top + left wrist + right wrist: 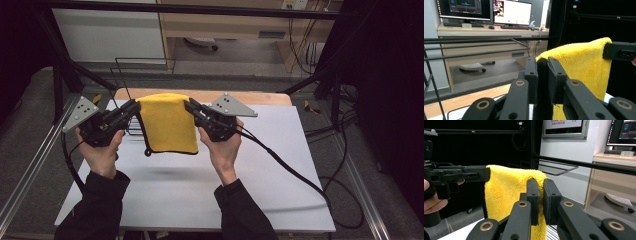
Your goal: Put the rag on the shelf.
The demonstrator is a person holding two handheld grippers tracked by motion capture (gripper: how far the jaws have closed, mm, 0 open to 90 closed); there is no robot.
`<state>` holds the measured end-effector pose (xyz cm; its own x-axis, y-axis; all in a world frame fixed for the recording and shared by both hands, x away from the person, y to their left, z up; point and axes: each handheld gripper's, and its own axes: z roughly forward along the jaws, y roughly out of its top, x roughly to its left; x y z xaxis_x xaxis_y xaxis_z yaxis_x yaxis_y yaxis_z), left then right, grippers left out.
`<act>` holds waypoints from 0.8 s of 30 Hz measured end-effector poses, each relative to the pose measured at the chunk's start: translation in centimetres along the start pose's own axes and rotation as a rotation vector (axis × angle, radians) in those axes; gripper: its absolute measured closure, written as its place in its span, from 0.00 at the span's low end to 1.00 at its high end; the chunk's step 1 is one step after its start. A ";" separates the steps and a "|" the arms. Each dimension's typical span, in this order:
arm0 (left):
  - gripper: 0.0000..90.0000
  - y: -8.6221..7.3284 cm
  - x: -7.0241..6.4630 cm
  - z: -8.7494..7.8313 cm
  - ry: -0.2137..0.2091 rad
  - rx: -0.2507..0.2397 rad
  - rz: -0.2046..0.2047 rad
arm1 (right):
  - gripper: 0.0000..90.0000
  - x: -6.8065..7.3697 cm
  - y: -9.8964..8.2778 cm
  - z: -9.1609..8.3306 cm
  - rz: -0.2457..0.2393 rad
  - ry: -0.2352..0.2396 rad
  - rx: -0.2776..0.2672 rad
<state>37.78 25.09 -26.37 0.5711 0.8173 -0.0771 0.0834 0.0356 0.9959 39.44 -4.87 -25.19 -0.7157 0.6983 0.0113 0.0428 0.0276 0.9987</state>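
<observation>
A white table top point(200, 195) lies over a wooden board, with a black wire rack point(131, 80) at its far edge and a desk with monitors point(484, 11) beyond. Above the table hangs a yellow towel point(167, 125), folded, its top edge running left to right and its length hanging down. The left gripper point(134, 107) and right gripper point(190, 106) are each clamped on an upper corner. Both hands are raised, forearms apparently angled inward.

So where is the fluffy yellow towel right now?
In the high view the fluffy yellow towel hangs above the white table, pinched between the left gripper and right gripper, just before the black wire rack.
</observation>
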 end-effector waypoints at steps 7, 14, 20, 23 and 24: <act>0.88 0.7 0.4 -0.1 0.015 -0.024 -0.003 | 0.94 0.1 0.6 0.6 -0.012 -0.001 -0.016; 0.88 1.8 1.1 -0.2 0.029 -0.058 -0.007 | 0.94 0.4 1.4 1.5 -0.023 -0.001 -0.045; 0.88 2.8 1.5 -0.5 0.043 -0.091 -0.007 | 0.94 0.7 2.3 2.2 -0.025 0.002 -0.073; 0.88 3.3 1.8 -0.6 0.048 -0.103 -0.005 | 0.94 0.8 2.8 2.5 -0.027 0.003 -0.082; 0.88 3.5 1.9 -0.6 0.050 -0.106 -0.005 | 0.94 0.9 3.1 2.7 -0.034 0.003 -0.088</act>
<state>38.64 27.11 -23.05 0.5290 0.8446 -0.0818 -0.0027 0.0980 0.9952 40.78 -2.20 -22.22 -0.7180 0.6957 -0.0228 -0.0432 -0.0119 0.9990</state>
